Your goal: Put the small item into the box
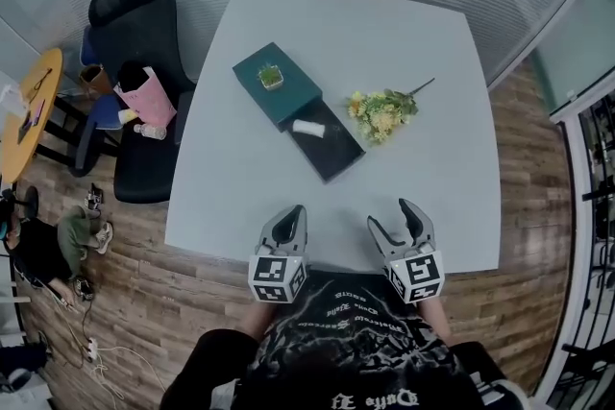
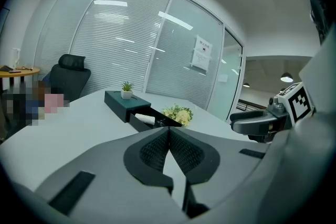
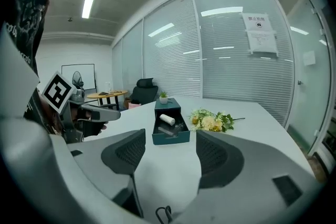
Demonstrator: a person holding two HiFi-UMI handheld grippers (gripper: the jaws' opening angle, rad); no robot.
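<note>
While both tools are hanging over the table's near edge, the left gripper is keeping its jaws pressed together on nothing and the right gripper is gaping empty. The small white roll is lying in the box's open drawer, mid-table. It is looking light and soft to me, best pinched gently across its middle.

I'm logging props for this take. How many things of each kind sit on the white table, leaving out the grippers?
Box: 1
Potted plant: 1
White roll: 1
Flower bunch: 1
Total: 4 that show clearly
</note>
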